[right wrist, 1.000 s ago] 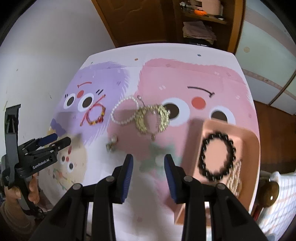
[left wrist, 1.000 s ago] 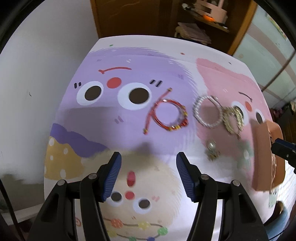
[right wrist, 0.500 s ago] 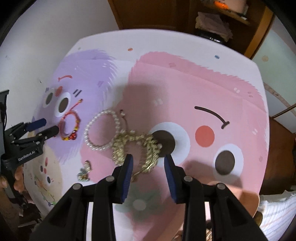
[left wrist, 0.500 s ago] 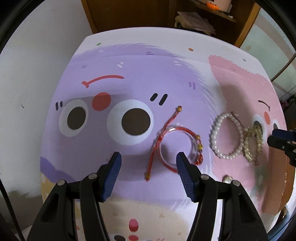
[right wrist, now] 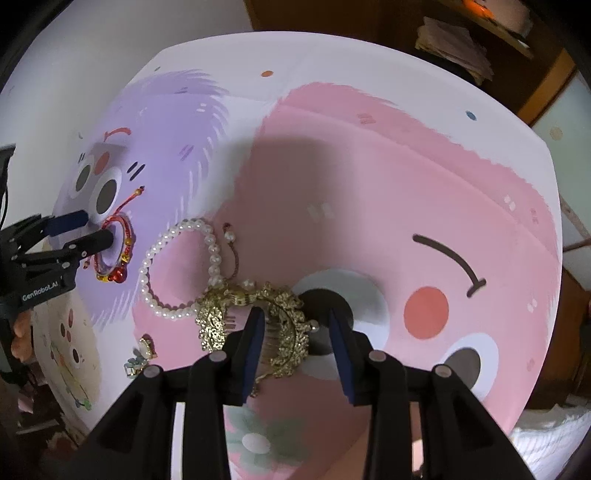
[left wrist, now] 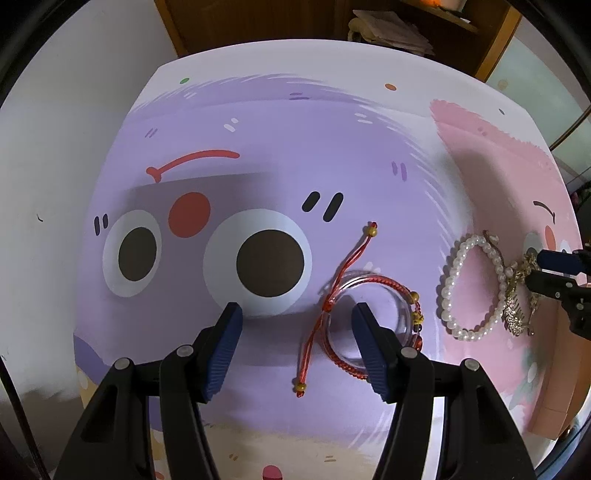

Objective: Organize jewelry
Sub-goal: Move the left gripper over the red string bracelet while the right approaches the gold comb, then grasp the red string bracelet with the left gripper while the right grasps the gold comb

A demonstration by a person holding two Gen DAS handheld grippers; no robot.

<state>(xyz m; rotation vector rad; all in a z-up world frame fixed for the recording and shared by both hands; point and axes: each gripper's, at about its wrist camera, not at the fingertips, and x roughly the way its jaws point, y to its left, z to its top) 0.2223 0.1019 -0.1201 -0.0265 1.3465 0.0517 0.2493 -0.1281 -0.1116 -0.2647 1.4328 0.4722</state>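
A red cord bracelet with a clear bangle (left wrist: 373, 317) lies on the purple part of the mat. My left gripper (left wrist: 295, 325) is open, low over it, with the right finger (left wrist: 364, 332) inside the ring; the bracelet (right wrist: 114, 254) and left gripper (right wrist: 79, 230) also show in the right wrist view. A pearl bracelet (left wrist: 469, 284) (right wrist: 177, 273) lies to its right. A gold comb ornament (right wrist: 255, 325) (left wrist: 517, 295) lies beside the pearls. My right gripper (right wrist: 299, 332) is open, straddling the ornament's right half; it also shows in the left wrist view (left wrist: 546, 269).
A small brooch (right wrist: 140, 354) lies near the mat's front left. A pink tray's edge (left wrist: 561, 387) shows at the right. The cartoon mat (right wrist: 406, 177) covers the table; a white wall stands left and a wooden shelf (left wrist: 406, 26) stands behind.
Both grippers moved forward and down. The left now has one finger inside the red bracelet; the right reached the gold ornament and the tray left its view.
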